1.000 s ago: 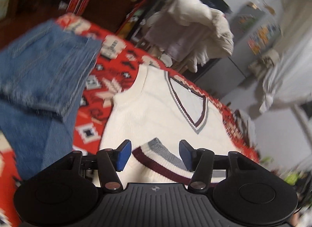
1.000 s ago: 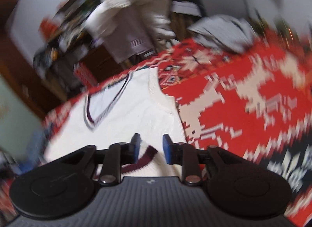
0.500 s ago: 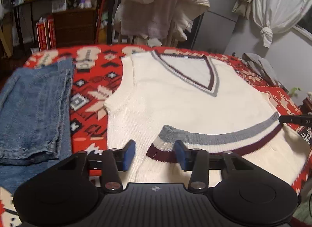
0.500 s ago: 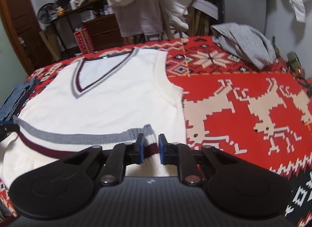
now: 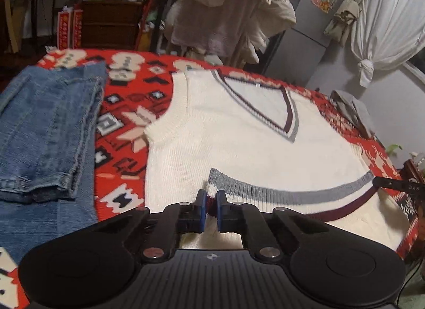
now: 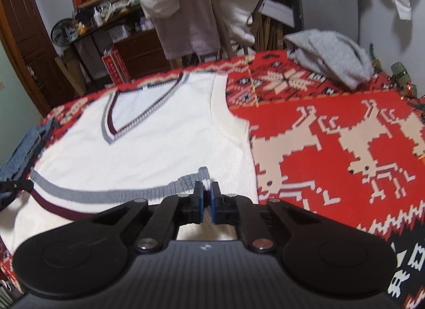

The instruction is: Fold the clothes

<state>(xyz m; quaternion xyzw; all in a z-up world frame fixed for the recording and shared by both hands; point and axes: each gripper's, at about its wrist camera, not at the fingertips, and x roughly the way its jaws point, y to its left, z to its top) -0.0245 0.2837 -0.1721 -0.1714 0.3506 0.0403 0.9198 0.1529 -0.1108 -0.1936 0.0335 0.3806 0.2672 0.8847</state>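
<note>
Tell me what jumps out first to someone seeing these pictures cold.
A cream vest lies spread on a loud red patterned blanket, its striped hem lifted towards the collar. The left gripper and right gripper each pinch a hem corner. Folded jeans lie to its left, a grey garment at the far right.

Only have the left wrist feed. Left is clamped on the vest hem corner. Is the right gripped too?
Observer: Yes, the right gripper has its jaws shut on the striped hem of the vest, at the opposite corner.
Operator: Anything lying right of the vest?
Observer: Bare reindeer-patterned blanket beside it; a crumpled grey garment sits at the far corner, apart from the vest.
Operator: Hem turned up on that side?
Observer: Yes, its grey stripe lies over the white body there.
</note>
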